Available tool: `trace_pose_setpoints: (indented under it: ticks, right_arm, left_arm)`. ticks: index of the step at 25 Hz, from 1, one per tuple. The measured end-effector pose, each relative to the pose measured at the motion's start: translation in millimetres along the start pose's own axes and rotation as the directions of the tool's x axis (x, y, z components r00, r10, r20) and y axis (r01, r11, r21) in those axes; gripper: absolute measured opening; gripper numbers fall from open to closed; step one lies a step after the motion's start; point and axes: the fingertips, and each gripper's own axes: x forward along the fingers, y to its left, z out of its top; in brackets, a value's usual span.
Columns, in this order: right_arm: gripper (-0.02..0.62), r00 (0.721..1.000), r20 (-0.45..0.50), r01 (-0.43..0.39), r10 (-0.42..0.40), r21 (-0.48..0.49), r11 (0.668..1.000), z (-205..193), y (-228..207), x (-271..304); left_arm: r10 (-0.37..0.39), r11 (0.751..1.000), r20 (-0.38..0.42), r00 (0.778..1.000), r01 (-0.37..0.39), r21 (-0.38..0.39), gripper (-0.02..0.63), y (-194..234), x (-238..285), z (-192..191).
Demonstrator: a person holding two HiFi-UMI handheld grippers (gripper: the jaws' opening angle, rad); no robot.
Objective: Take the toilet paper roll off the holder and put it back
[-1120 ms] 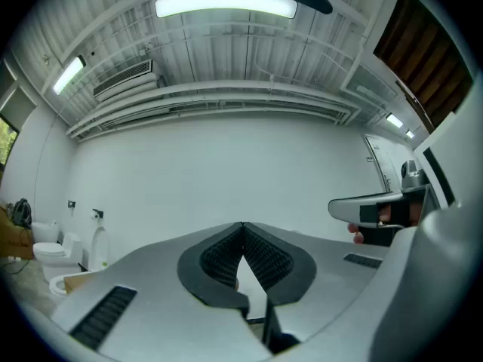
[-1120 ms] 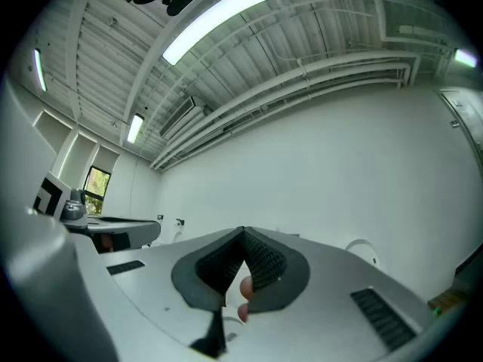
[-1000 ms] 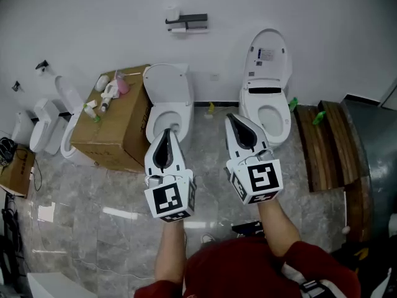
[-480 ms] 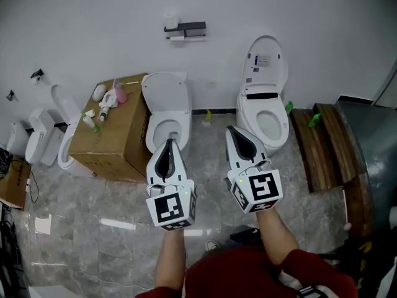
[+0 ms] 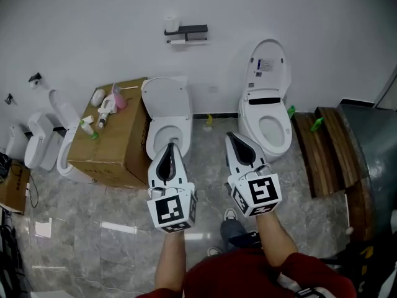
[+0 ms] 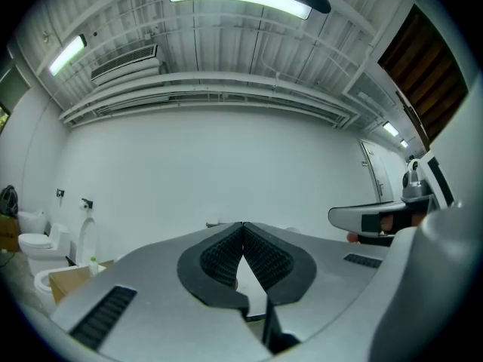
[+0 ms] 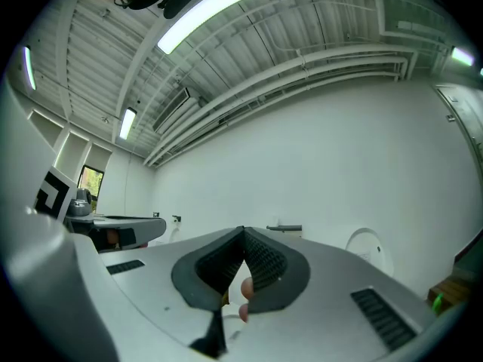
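White wall closes off the far side of the room, and the toilet paper roll (image 5: 172,23) is up on it, well beyond your tools. It is a small white cylinder at the left end of the dark wall holder (image 5: 193,28), high above the toilets. From your head view it is too small to tell just how it sits on the holder. In the right gripper view the holder (image 7: 285,228) shows as a short dark bar on the wall, just past that tool's tips.

Going left to right along the foot of the wall:
- Small white toilets (image 5: 34,144) stand at the far left.
- Next comes a cardboard box (image 5: 115,144) with a pink bottle (image 5: 120,84) and a few other small bottles on top.
- Right beside the box stands a white toilet (image 5: 167,113) with its lid up.
- Further right stands a second white toilet (image 5: 268,107), lid also raised.
- Dark wooden boards (image 5: 322,151) lie at the right.

Under you the floor (image 5: 93,222) is grey marbled tile, glossy enough to carry streaks of light.

Your left tool (image 5: 169,144) is held roughly level over the floor, near the middle toilet. Its jaws are pressed together with nothing clamped between them. Your right tool (image 5: 231,134) is beside it, apart from it, and its jaws likewise meet at the tips and grip nothing. Both point toward the far wall.
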Motion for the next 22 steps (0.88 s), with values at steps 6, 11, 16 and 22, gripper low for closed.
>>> trace_pose_setpoints:
  ticks: [6, 11, 16, 22]
  right_arm:
    - [0.008, 1.000, 0.005, -0.007, 0.007, 0.017, 1.000, -6, -45, 60]
    - [0.008, 1.000, 0.016, -0.020, 0.020, 0.033, 0.999, -2, -100, 115]
    - [0.008, 0.999, 0.035, -0.042, 0.040, 0.052, 0.998, -3, -154, 160]
    - [0.008, 0.997, 0.046, -0.061, 0.059, 0.058, 0.996, -6, -200, 197]
  left_arm:
    - [0.008, 1.000, -0.012, 1.000, -0.008, 0.008, 0.015, -4, 74, -4]
    - [0.017, 1.000, -0.014, 1.000, -0.017, 0.026, 0.015, -17, 149, -7]
    - [0.029, 0.999, -0.019, 0.999, -0.028, 0.030, 0.015, -41, 217, -11]
    - [0.044, 0.998, -0.020, 0.999, -0.043, 0.039, 0.015, -58, 271, -23]
